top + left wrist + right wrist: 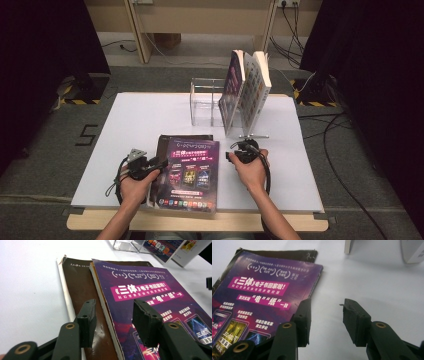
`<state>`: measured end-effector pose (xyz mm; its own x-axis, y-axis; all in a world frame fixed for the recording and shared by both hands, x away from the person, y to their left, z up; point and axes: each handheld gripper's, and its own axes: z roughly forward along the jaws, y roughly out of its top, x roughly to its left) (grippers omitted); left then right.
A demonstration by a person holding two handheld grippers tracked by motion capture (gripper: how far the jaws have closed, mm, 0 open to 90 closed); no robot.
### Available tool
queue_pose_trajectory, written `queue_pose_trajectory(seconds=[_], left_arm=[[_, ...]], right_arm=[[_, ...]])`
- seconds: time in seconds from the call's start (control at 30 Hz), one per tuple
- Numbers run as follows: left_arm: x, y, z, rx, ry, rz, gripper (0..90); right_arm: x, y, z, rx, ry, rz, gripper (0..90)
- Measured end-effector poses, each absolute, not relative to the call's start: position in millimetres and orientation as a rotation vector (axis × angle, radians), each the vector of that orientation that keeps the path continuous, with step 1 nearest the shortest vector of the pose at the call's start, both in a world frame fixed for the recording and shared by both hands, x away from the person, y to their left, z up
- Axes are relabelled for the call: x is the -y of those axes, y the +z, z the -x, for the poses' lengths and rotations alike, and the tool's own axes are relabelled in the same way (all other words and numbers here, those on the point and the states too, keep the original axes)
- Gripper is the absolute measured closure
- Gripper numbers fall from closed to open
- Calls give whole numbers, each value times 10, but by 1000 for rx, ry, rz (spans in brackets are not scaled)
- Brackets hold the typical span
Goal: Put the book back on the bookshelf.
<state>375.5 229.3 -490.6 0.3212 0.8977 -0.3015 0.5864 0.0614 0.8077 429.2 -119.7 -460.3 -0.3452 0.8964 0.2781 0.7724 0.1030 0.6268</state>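
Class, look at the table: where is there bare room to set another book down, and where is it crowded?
Bare: the white tabletop left of the clear stand, and the right side beyond the right gripper. Crowded: the front middle, with the purple book stacked on a brown book.

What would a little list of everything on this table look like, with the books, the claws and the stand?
top book: purple magazine, lying flat near the front edge
under it: dark brown book, sticking out on its left and far side
left claw: open, jaws on either side of the purple magazine's left edge, not pressing it
right claw: open, over bare table just right of the magazine
standing books: two books leaning upright at the far side
stand: clear acrylic holder, left of the standing books
table: white top
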Motion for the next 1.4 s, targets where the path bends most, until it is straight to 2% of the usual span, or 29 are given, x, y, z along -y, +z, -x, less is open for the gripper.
queue_pose_trajectory(seconds=[0.53, 1.07, 1.3, 1.4], left_arm=[[-2307, -4976, -3834, -1418, 360, -1653, 530], [-2249, -4958, -3904, -1420, 330, -1708, 528], [-2177, -4932, -3938, -1435, 248, -1711, 534], [-2147, -4913, -3949, -1454, 255, -1723, 537]], right_arm=[[1022, -4788, -4336, -2314, 1116, -1734, 560], [861, -4793, -4377, -2309, 1111, -1737, 552], [766, -4803, -4349, -2285, 1115, -1750, 552], [757, -4808, -4340, -2274, 1111, -1741, 555]])
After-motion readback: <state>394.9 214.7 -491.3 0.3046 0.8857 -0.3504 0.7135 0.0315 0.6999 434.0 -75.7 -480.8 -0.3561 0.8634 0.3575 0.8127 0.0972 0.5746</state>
